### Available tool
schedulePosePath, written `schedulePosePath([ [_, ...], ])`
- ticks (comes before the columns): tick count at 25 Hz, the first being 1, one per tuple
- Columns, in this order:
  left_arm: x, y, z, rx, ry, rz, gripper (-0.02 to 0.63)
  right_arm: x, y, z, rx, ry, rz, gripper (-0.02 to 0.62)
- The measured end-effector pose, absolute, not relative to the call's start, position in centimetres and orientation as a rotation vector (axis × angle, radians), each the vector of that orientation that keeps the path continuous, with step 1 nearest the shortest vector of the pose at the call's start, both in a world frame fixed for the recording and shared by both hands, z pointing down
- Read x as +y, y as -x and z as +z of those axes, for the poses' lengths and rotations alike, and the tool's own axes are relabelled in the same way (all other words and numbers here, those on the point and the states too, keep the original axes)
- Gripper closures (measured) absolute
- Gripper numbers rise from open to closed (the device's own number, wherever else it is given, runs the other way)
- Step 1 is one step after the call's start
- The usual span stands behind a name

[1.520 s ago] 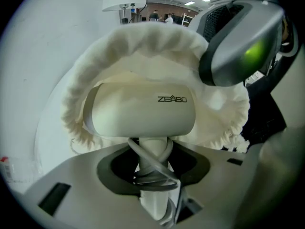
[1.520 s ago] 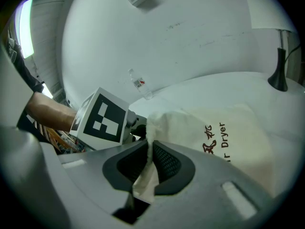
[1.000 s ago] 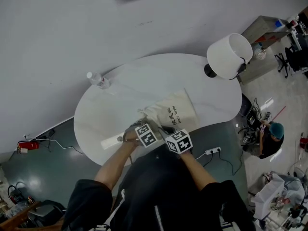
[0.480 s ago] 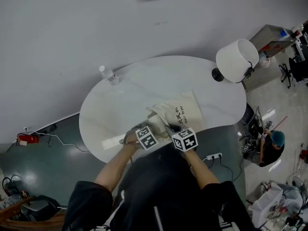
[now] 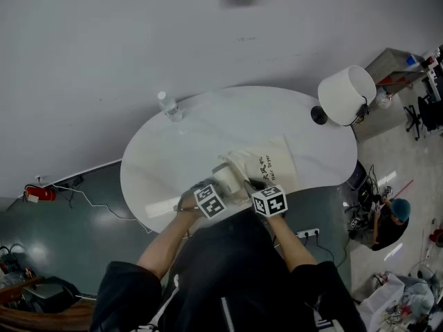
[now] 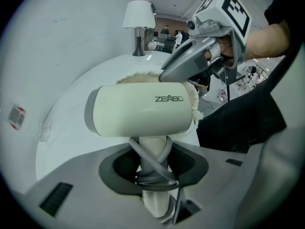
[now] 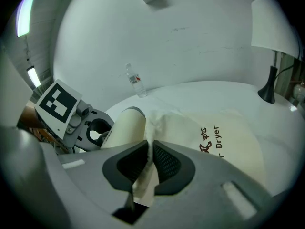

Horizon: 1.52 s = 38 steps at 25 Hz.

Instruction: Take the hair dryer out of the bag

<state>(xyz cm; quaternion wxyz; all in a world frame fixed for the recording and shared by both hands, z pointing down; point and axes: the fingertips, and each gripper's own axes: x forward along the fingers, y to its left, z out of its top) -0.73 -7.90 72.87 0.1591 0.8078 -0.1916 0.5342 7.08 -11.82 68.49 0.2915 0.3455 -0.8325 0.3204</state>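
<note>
— What has been altered since a second ago?
— The hair dryer has been drawn further out of the bag, so more of its cream barrel is now exposed beside the right gripper.
— And the left gripper?
— It has been carried up and away from the right gripper, and the gap between the two has been widened.

one hair dryer, one bag, one water bottle, one lamp, one table, two claws.

Right gripper: jaws pinched on the mouth edge of the cream bag. Hair dryer barrel protrudes beside the left gripper. Bottle and lamp stand on the white table.
</note>
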Motion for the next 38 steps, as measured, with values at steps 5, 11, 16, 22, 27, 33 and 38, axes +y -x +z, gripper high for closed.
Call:
schedulePosePath([
  [5, -7.8, 2.3, 71.5, -0.620, -2.316, 1.448, 0.439, -11.7, -6.8, 68.9, -2.204, -0.938, 0.831, 0.561],
  [11, -7.9, 4.4, 69.5, -0.725, -2.314, 1.356, 0.439, -11.0, -5.8, 70.3, -2.179, -0.911, 0.804, 0.547],
  [16, -7.9, 5.8, 67.3, -0.821, -2.324, 1.276, 0.439, -10.7, -4.8, 72.1, -2.143, -0.877, 0.780, 0.529],
  [22, -7.5, 7.2, 65.3, -0.906, -2.334, 1.190, 0.439, -10.8, -4.5, 73.9, -2.099, -0.892, 0.812, 0.518],
  [27, -7.6, 8.3, 63.9, -0.982, -2.324, 1.079, 0.439, -10.9, -4.5, 73.8, -2.098, -0.930, 0.828, 0.480],
  [33, -8.5, 9.9, 62.7, -1.076, -2.318, 1.006, 0.439, -11.5, -4.0, 70.0, -2.205, -0.995, 0.759, 0.472],
  [38, -8.9, 11.3, 62.3, -1.134, -2.301, 0.972, 0.439, -12.2, -2.7, 65.8, -2.330, -1.027, 0.720, 0.493],
])
